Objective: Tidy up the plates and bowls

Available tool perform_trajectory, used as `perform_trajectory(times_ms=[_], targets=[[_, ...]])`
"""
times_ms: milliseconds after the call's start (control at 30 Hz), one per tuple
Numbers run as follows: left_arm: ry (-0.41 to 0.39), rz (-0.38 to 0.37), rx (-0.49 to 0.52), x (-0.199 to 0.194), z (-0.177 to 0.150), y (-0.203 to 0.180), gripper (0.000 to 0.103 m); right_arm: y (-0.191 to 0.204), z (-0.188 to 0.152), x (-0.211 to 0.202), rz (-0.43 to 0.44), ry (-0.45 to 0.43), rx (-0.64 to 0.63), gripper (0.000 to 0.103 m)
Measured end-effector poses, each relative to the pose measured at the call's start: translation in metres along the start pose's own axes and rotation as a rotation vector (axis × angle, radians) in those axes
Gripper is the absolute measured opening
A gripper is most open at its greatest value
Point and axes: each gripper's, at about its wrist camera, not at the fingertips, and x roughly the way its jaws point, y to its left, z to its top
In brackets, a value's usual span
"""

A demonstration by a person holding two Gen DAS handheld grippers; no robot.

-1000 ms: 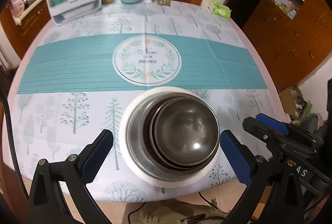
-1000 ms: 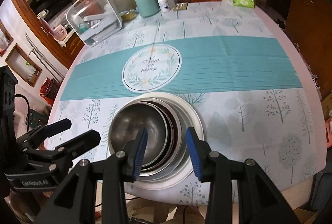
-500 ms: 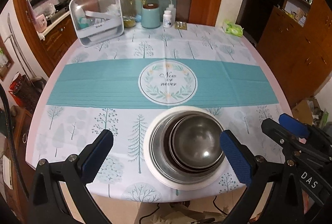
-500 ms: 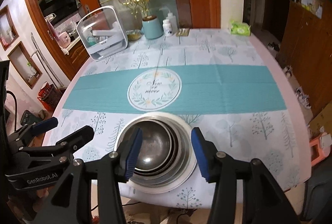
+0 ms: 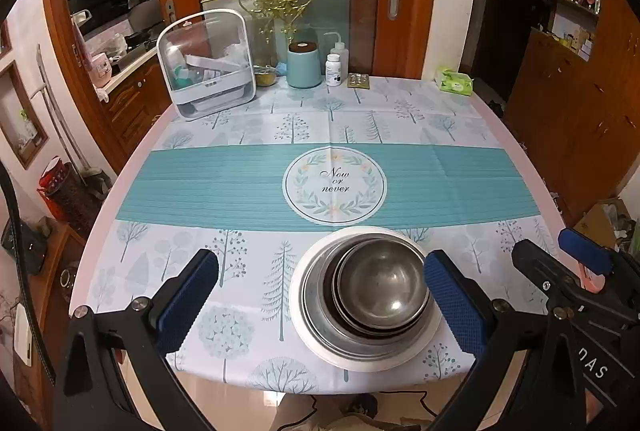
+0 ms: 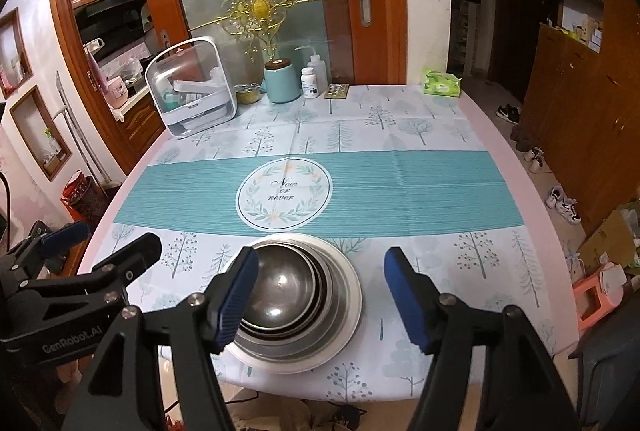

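Observation:
A stack of nested steel bowls (image 5: 378, 291) sits on a white plate (image 5: 304, 327) near the table's front edge; it also shows in the right wrist view as bowls (image 6: 280, 287) on the plate (image 6: 352, 299). My left gripper (image 5: 320, 305) is open and empty, raised in front of the stack. My right gripper (image 6: 322, 299) is open and empty, held back above the stack. Each gripper shows at the side of the other's view.
A tablecloth with a teal band (image 5: 224, 187) covers the table. At the back stand a clear storage box (image 5: 206, 65), a teal canister (image 5: 304, 65), bottles (image 5: 334, 65) and a green tissue pack (image 5: 454, 81). Cabinets stand to the right, a kitchen doorway to the left.
Both grippers have pulled back and up from the stack, which looks smaller now. The right gripper's jaws have opened wider. The bowls and plate have not moved.

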Motion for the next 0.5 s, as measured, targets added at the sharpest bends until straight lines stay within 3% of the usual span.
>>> perform_trajectory(times_ms=[500], targets=[[0.002,0.029,-0.002,-0.0012,-0.0066,-0.008,0.102,-0.0036,-0.0051,-0.0001,-0.006,0.009,-0.003,0.066]])
